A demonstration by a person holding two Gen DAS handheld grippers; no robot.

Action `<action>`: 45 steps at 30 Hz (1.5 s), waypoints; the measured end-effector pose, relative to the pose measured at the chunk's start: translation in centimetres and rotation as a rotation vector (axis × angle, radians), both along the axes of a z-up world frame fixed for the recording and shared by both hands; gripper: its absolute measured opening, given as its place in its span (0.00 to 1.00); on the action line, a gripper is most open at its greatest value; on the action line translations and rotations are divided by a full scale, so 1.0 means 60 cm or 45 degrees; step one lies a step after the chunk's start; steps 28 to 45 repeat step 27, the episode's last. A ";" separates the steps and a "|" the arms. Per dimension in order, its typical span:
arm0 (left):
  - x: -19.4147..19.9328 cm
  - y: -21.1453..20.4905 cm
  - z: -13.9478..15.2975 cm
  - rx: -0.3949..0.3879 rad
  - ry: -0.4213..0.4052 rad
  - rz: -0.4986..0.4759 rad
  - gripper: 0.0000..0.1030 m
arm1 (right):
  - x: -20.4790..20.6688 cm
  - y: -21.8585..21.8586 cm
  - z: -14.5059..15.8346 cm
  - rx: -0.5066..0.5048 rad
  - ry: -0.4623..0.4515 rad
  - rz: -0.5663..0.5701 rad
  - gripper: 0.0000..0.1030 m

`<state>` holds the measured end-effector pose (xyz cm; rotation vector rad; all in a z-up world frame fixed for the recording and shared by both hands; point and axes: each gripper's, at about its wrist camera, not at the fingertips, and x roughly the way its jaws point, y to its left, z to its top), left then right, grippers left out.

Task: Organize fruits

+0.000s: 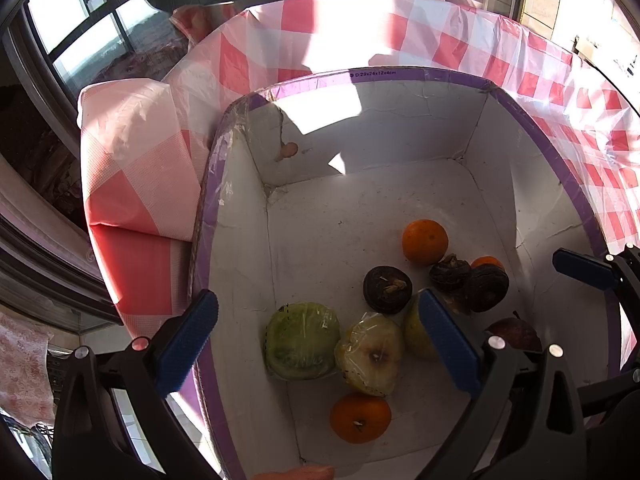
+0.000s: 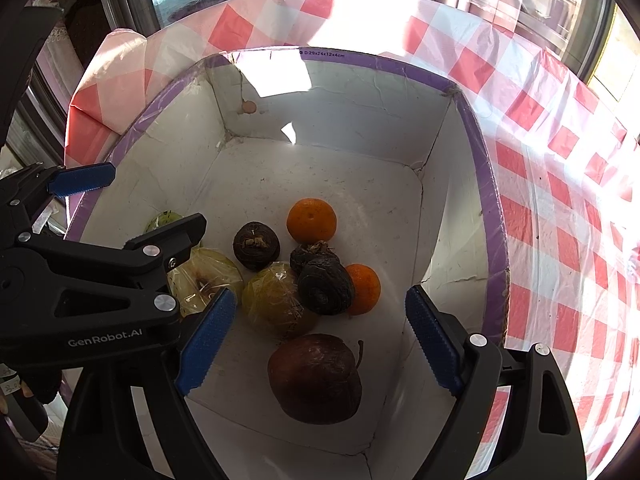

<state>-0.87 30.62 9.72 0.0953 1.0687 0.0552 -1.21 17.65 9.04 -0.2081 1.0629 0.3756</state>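
I have both grippers over the white box [image 2: 494, 216], left gripper [image 1: 316, 340] and right gripper [image 2: 316, 340] with fingers apart, holding nothing. The dark red apple [image 2: 316, 378] near the box's near wall looks wrinkled and soft; I'd pinch its sides gently. The wrapped green fruit [image 1: 301, 340] looks slippery; the oranges [image 1: 425, 242] seem firm.

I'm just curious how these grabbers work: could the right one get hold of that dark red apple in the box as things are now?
Probably yes. The right gripper is open and empty, and the dark red apple lies right below and between its fingers, apart from the other fruit, with nothing over it inside the box.
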 end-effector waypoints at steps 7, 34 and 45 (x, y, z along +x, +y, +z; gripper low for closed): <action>-0.001 -0.001 0.000 -0.001 0.002 0.000 0.97 | 0.000 0.000 0.000 0.000 0.000 -0.001 0.81; 0.001 -0.002 0.002 0.014 -0.006 0.013 0.98 | -0.016 0.004 0.011 0.060 -0.031 0.088 0.84; 0.001 -0.002 0.002 0.014 -0.006 0.013 0.98 | -0.016 0.004 0.011 0.060 -0.031 0.088 0.84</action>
